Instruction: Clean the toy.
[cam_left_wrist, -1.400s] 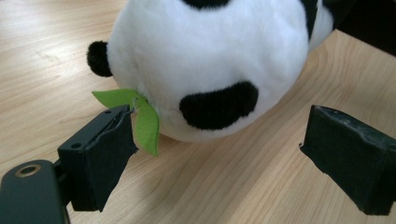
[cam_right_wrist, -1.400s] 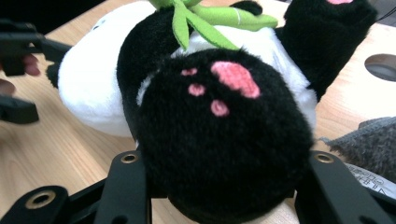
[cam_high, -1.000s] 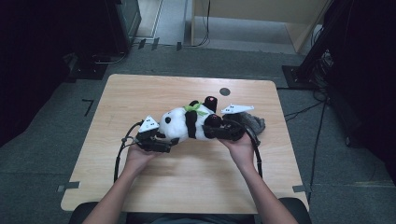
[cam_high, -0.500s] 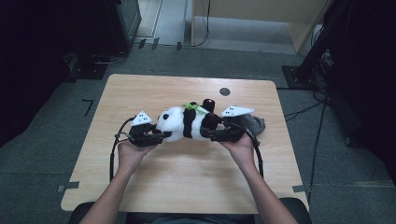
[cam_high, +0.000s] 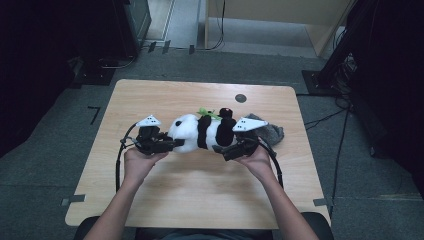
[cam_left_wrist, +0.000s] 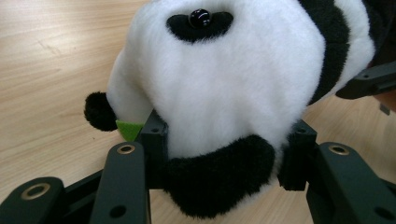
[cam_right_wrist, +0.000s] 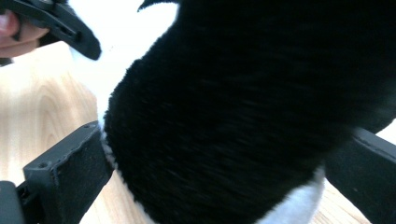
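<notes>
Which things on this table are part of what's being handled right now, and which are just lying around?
In the job:
- panda plush toy, lying on the table
- left tongs, clamped on its head
- right tongs, wide around its black part, having just been opening

Lying about:
- grey cloth behind the right hand
- small dark disc near the far edge

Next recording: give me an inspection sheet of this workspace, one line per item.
Surface: wooden table, round dark mark near the far edge.
Job's things: panda plush toy lying across the middle.
Clutter: grey cloth behind the right gripper.
Grippers: left gripper clamped on the panda's head; right gripper jaws just opening, panda's black fur between them.
Cables: black cable loops from each gripper.
Surroundings: grey floor, floor cables, dark equipment.
</notes>
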